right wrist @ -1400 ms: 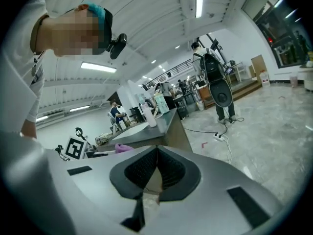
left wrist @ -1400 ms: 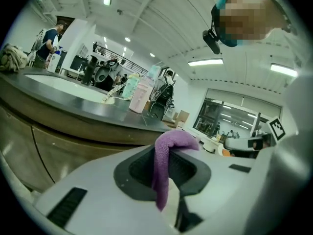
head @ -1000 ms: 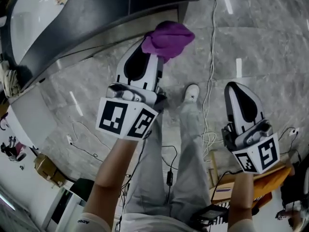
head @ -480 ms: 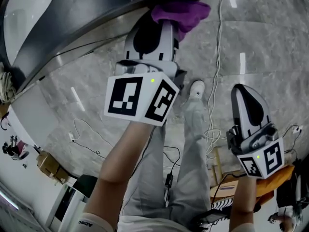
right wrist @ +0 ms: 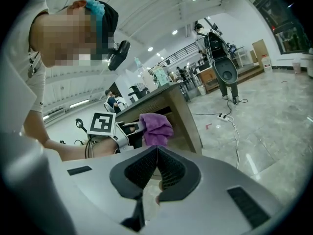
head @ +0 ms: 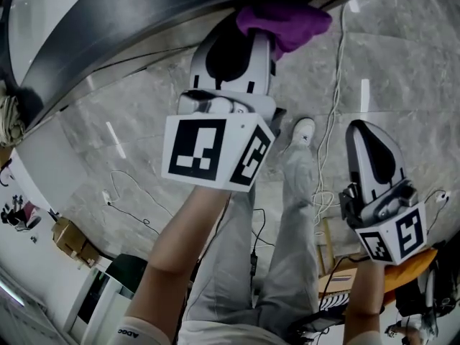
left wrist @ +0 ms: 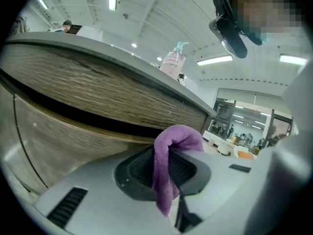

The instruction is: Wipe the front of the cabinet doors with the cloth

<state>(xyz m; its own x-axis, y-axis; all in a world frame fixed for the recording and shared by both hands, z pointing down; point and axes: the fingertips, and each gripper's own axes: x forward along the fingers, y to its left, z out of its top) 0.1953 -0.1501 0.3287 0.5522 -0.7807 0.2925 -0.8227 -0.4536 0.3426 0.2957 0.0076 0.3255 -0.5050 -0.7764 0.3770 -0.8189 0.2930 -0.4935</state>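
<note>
The left gripper point(left wrist: 165, 173) is clamped tight on a purple cloth point(left wrist: 177, 137). The cloth stands up in a folded hump past the gripper's tips, and a thin tail of it hangs back down between the two dark pads. It is held up close in front of the wood-grain cabinet door point(left wrist: 54, 141), just below the dark gap under the bench point(left wrist: 112, 67). I cannot tell whether the cloth actually touches the wood. A pink soap bottle point(left wrist: 173, 62) stands on the bench top above it.

From the head view, the left gripper reaches forward and up, with the cloth point(head: 286, 21) bunched at its far end, right under the dark edge of the bench point(head: 144, 9).

The right gripper point(right wrist: 156, 152) is closed on nothing, its pads meeting at the tips. It hangs low at the person's right side point(head: 368, 142), well apart from the cabinet and the cloth, above the grey marble floor point(head: 410, 70). White cables point(head: 332, 128) trail across that floor near the person's shoe point(head: 303, 130).
</note>
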